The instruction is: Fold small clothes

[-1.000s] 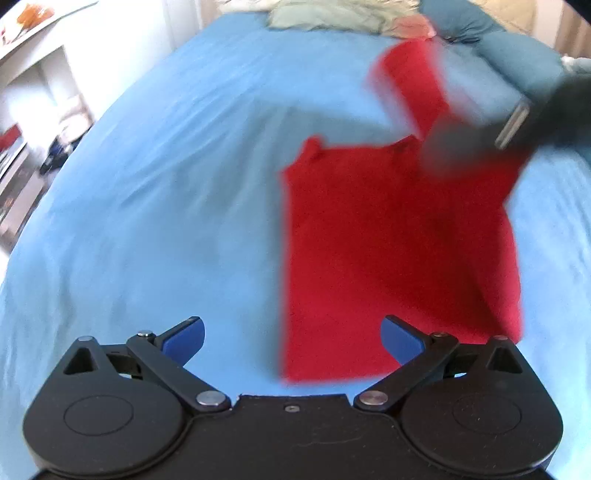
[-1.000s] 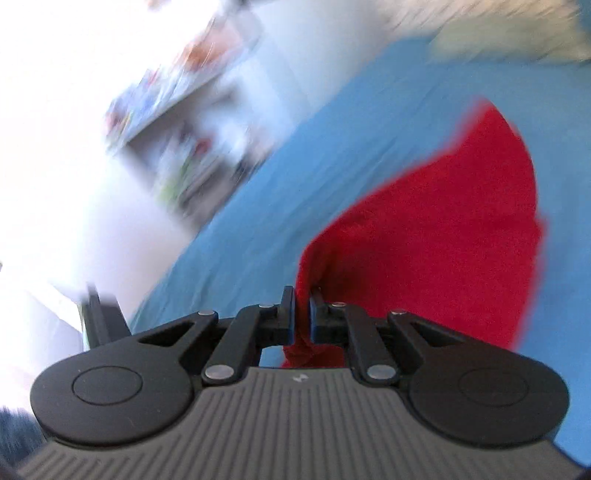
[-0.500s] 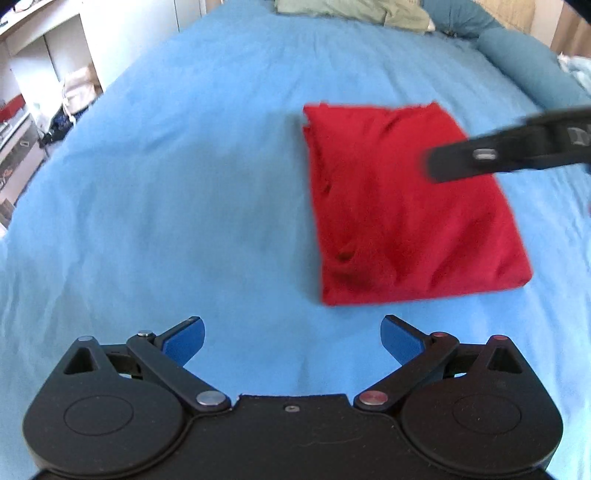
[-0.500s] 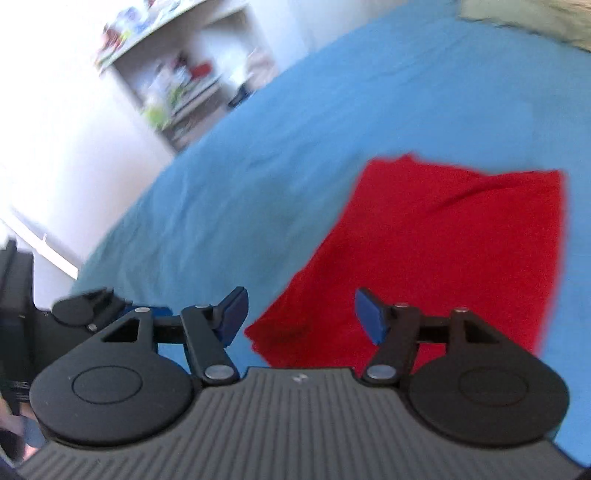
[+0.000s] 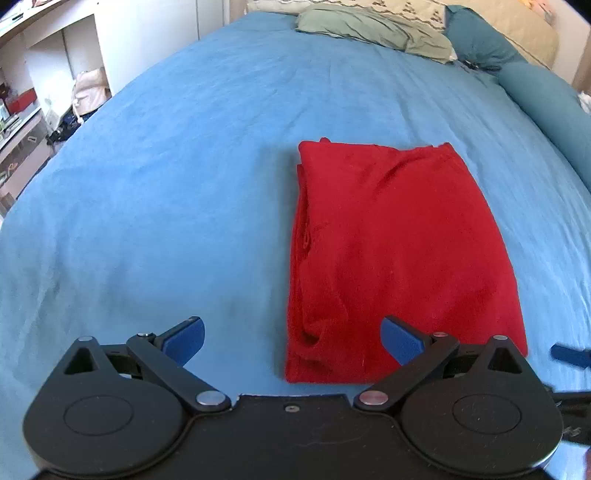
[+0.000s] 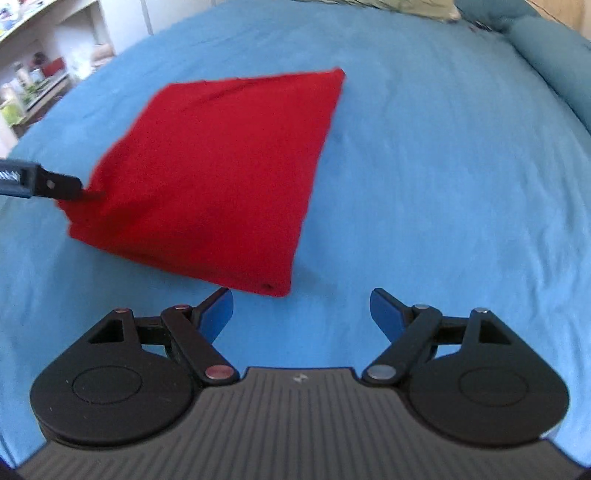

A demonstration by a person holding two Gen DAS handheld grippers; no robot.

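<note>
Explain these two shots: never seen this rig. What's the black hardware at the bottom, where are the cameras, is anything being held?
No robot arm here: a person holds one two-finger claw in each hand, and each claw carries a fisheye camera that looks forward along its fingers. The black hardware at the bottom of each picture is that claw's own body.

The left wrist view shows the left claw; the right wrist view shows the right claw. Both stand open with blue pads apart, and neither holds anything.

A folded red garment lies flat on a blue bedsheet, with pillows at the far end. The left claw sits at the garment's near edge.
</note>
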